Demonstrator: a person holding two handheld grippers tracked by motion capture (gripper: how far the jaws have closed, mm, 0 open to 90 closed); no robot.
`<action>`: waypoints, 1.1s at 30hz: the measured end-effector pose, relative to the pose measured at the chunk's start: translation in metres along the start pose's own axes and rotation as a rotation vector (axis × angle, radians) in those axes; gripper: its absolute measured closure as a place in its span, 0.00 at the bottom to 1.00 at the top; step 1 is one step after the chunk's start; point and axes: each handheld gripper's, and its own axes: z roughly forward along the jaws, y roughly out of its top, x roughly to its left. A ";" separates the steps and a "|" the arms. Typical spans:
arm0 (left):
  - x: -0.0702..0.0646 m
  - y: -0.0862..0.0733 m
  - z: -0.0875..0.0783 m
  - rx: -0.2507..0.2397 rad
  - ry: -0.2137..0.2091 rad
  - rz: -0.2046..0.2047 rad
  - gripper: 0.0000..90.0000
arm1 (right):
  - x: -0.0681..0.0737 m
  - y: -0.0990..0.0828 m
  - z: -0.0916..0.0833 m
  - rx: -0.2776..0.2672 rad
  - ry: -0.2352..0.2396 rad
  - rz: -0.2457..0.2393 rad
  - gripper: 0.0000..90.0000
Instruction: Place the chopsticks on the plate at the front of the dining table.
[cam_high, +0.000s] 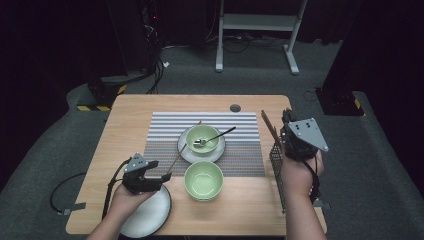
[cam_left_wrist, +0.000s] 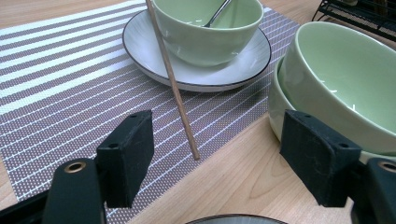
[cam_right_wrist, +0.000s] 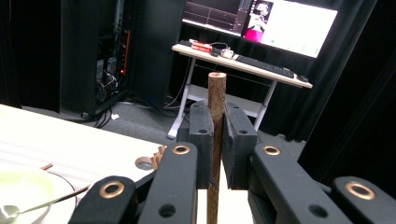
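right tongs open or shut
Shut on the chopstick: the right tongs press their pads against both its sides.

Bare table (cam_high: 250, 200) lies between the near green bowl (cam_high: 203, 180) and the rack (cam_high: 278, 170) (placemat crowded).

No legible text, labels or signs.

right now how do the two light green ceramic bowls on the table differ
The far light green ceramic bowl sits on a white plate on the striped placemat; the near light green ceramic bowl rests on the bare wooden table. The far bowl holds a metal spoon; nothing lies in the near bowl. The near bowl looks like two nested bowls. Both share colour and rounded shape.
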 end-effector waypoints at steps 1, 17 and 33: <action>0.000 0.000 0.000 -0.001 0.000 0.001 0.29 | 0.000 0.000 0.000 -0.001 -0.001 0.000 0.93; 0.001 -0.003 -0.002 -0.008 -0.005 -0.002 0.29 | 0.003 0.014 -0.007 -0.031 -0.014 -0.003 0.93; 0.001 -0.001 -0.006 -0.016 -0.006 -0.005 0.29 | 0.009 0.038 -0.017 -0.085 -0.009 -0.014 0.93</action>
